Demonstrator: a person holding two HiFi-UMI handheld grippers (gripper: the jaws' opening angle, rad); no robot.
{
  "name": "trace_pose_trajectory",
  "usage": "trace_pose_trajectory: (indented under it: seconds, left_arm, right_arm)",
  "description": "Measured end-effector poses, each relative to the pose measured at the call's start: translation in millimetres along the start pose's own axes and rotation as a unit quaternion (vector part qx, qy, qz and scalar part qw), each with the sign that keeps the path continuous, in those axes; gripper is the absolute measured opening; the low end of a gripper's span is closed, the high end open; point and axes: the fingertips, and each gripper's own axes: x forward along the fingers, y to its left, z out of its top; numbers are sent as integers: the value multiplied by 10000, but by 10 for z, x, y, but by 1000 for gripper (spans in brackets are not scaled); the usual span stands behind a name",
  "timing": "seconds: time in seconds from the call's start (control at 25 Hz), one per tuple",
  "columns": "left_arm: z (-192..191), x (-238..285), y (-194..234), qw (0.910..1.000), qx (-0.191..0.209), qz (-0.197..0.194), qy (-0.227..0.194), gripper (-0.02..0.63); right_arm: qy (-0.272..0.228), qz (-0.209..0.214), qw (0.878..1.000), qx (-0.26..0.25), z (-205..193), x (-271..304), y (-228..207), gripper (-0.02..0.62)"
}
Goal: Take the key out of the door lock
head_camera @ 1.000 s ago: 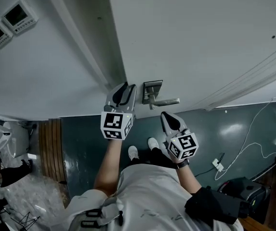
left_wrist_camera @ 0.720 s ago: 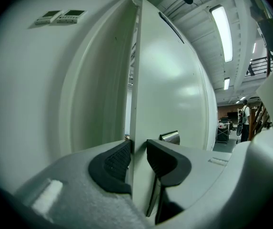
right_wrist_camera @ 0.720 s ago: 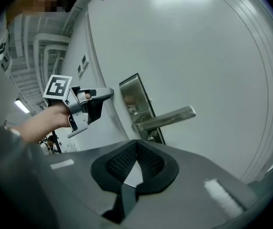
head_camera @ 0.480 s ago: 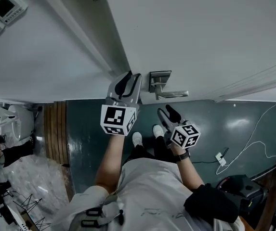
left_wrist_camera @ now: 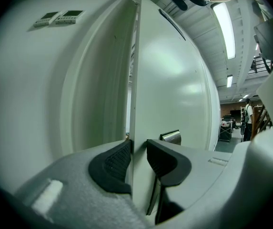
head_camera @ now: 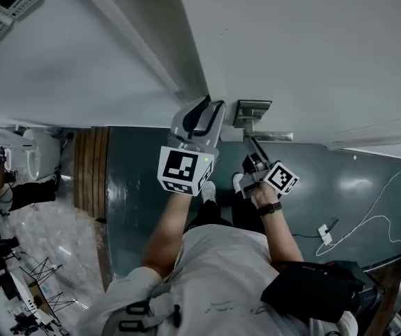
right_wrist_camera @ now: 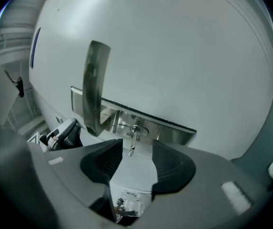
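Note:
A small silver key (right_wrist_camera: 133, 140) sticks out of the lock in the metal plate (right_wrist_camera: 174, 131) on the white door (head_camera: 305, 40); the lever handle (right_wrist_camera: 94, 85) rises to its left. My right gripper (right_wrist_camera: 137, 149) faces the key with its jaws wide and closing. The key's tip hangs between the fingertips and neither pad touches it. In the head view the right gripper (head_camera: 251, 147) sits just under the handle (head_camera: 270, 136). My left gripper (left_wrist_camera: 138, 147) is shut on the door's edge (left_wrist_camera: 135, 80), one pad on each face, left of the lock plate (head_camera: 254, 110).
Two wall control panels (head_camera: 1, 5) hang at the upper left. A white cable (head_camera: 368, 215) runs over the dark floor at right, and a wooden strip (head_camera: 92, 180) lies at left. The person's shoes (head_camera: 207, 191) stand below the grippers. A hall with a distant person (left_wrist_camera: 247, 123) shows past the door.
The right gripper has risen toward the lock plate and its jaws have gone from shut to wide. The left gripper has stayed clamped on the door's edge.

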Motion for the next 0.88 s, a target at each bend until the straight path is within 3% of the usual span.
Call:
trace_pose_trajectory:
  seconds: [0.4, 0.6, 0.88]
  left_arm:
    - [-16, -4, 4, 10000, -27, 31, 51, 110]
    - [-23, 8, 2, 10000, -31, 15, 67, 110]
    - [-30, 27, 6, 10000, -31, 10, 56, 114]
  right_arm:
    - [-376, 126, 9935, 1066, 98, 244, -202, 123]
    - [-644, 615, 9799, 1784, 103, 260, -160, 49]
    - [-1220, 943, 9613, 2283, 125, 232, -155, 31]
